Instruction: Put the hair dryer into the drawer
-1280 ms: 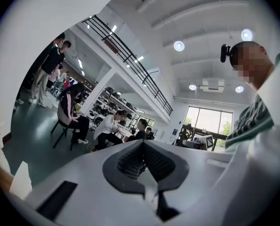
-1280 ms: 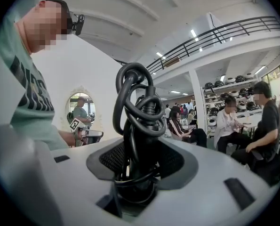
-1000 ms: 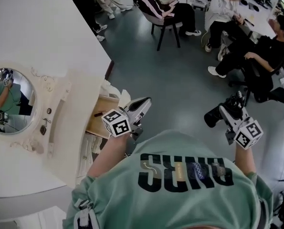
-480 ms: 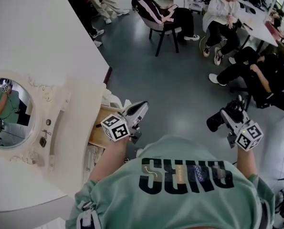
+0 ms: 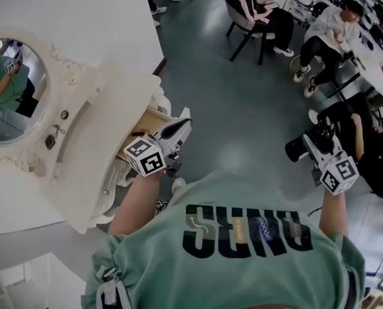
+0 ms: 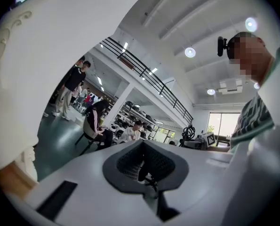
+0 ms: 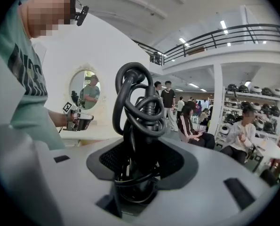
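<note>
A black hair dryer (image 5: pixel 302 146) with its cord coiled round it (image 7: pixel 140 102) is held out over the grey floor, my right gripper (image 5: pixel 312 144) shut on its body (image 7: pixel 139 140). The drawer (image 5: pixel 150 119) of the white vanity stands pulled out and shows a wooden inside with white cloth at its far end. My left gripper (image 5: pixel 180 125) hangs right at the drawer's outer edge, its jaws drawn together to a point with nothing between them. The right gripper view also shows the left gripper (image 7: pixel 77 121) in front of the vanity.
The white vanity (image 5: pixel 75 172) with its round mirror (image 5: pixel 11 89) fills the left side. Several people sit on chairs (image 5: pixel 252 18) and at a table (image 5: pixel 371 50) across the grey floor, far and right. The person's green shirt (image 5: pixel 242 250) covers the bottom.
Both grippers have swung toward the vanity as the person turned. The left gripper now sits closer to the open drawer. The hair dryer stays gripped on the right.
</note>
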Tool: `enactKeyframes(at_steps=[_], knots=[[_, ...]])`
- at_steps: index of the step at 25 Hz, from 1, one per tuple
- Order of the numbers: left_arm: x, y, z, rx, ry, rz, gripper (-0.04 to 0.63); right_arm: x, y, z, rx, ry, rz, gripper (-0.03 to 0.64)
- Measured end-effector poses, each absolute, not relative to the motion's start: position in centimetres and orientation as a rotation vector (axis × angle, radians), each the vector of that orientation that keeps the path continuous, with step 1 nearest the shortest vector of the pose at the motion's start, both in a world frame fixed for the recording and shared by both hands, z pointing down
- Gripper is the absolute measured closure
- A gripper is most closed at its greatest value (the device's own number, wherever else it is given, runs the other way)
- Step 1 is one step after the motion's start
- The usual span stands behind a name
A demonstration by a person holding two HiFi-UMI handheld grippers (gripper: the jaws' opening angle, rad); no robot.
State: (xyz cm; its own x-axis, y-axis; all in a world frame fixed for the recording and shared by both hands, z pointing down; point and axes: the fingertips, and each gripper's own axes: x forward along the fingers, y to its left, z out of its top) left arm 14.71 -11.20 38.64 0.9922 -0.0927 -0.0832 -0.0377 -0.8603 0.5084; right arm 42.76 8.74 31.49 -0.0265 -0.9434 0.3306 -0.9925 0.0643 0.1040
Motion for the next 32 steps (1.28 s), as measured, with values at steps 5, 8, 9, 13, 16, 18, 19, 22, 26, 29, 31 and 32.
enactKeyframes(at_steps=[5,8,9,13,16,18,19,22,26,29,31,32], knots=[[8.3,-13.3,40.1,2.607,-0.287,-0.159,0.586,39.1,1.0,31.9,1.717,-2.120,0.127,0.434],[3.6,-14.3,41.6,2.573,-0.416,-0.176,0.586,35.2,-4.1,32.6,1.547,-2.168,0.055,0.434],[2.1,-14.5,42.1,2.563,-0.452,-0.181,0.586,33.6,-5.7,32.9,1.492,-2.183,0.031,0.434],[-3.2,-15.2,43.8,2.528,-0.573,-0.190,0.586,27.2,-11.7,34.4,1.274,-2.233,-0.060,0.434],[-6.8,-15.5,45.1,2.493,-0.656,-0.199,0.586,22.1,-15.7,36.5,1.102,-2.254,-0.118,0.434],[-9.3,-15.9,46.1,2.474,-0.695,-0.203,0.586,18.4,-17.8,38.2,0.985,-2.249,-0.150,0.434],[-10.5,-16.1,46.6,2.462,-0.715,-0.208,0.586,16.6,-18.7,39.2,0.920,-2.238,-0.165,0.434],[-13.4,-16.3,47.9,2.420,-0.776,-0.230,0.586,11.1,-21.3,42.1,0.732,-2.225,-0.236,0.434],[-16.1,-16.6,49.3,2.381,-0.827,-0.252,0.586,4.7,-23.5,46.2,0.506,-2.181,-0.338,0.434],[-18.2,-16.2,50.8,2.343,-0.875,-0.260,0.586,0.3,-24.2,50.5,0.322,-2.120,-0.410,0.434],[-19.6,-16.0,51.8,2.324,-0.895,-0.264,0.586,-2.0,-24.5,53.6,0.223,-2.053,-0.454,0.434],[-20.3,-15.9,52.2,2.312,-0.904,-0.267,0.586,-3.0,-24.4,55.2,0.173,-2.016,-0.470,0.434]])
